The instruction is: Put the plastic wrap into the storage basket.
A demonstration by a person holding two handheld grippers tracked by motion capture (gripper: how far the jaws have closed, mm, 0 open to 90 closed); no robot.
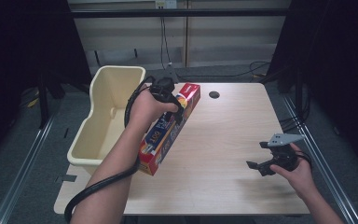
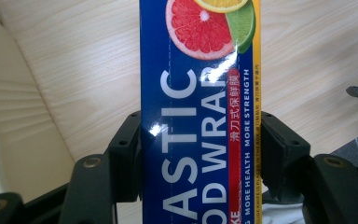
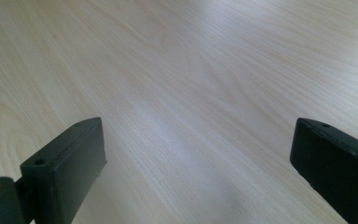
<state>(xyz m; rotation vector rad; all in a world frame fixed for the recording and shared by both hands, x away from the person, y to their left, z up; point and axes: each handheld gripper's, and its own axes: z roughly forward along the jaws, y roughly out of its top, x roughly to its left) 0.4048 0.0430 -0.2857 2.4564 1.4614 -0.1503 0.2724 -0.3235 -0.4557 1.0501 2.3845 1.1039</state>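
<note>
Your light wooden desk [image 1: 223, 154] carries a cream plastic tub [image 1: 103, 116] at its left edge. Beside the tub, your left hand-held gripper [image 2: 200, 154] clamps the long blue plastic-wrap box [image 1: 170, 128], held tilted. Your right hand-held gripper [image 1: 261, 165] stands spread wide, holding nothing.

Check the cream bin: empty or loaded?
Empty as far as the high view shows: the cream bin shows bare inner walls and floor. The plastic wrap box is outside it, clamped in the left gripper over the table.

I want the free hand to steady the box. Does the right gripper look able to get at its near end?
Probably yes: the right gripper is open and bare table lies between it and the box.
</note>
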